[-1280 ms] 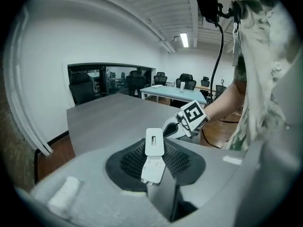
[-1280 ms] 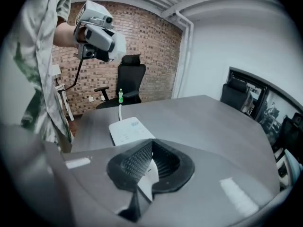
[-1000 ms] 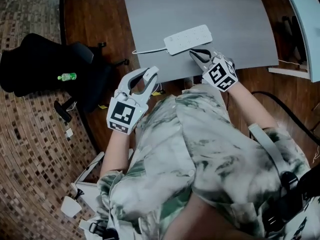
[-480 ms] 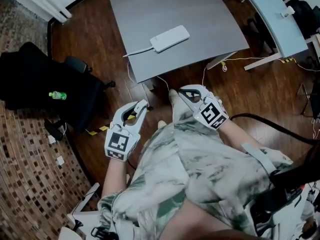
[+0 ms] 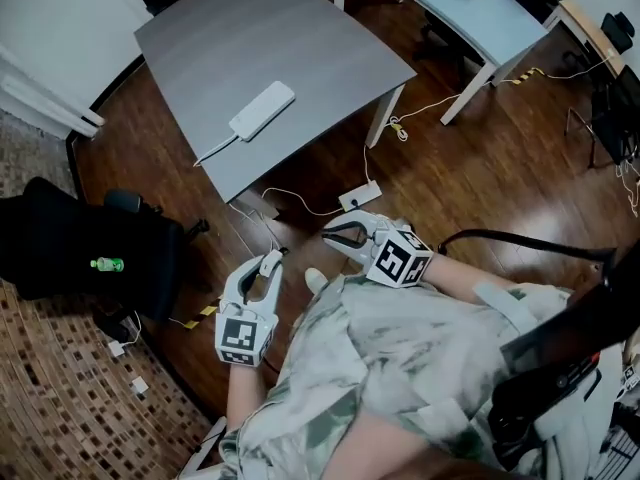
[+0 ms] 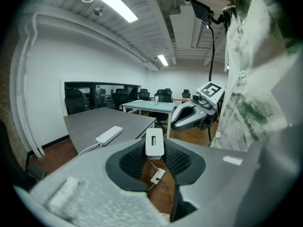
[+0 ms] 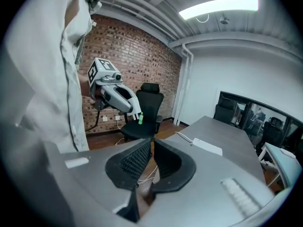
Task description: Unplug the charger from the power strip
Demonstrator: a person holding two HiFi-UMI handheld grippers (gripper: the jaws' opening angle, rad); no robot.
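Office: grey desk (image 5: 300, 48), black swivel chair (image 5: 80, 243).

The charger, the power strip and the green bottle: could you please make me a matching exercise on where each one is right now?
Things:
1. charger
2. power strip
3. bottle

Places:
A. on the black chair
B. between the jaws of the left hand-held gripper
C. on the grey table

Pairs: 1-B, 2-C, 3-A
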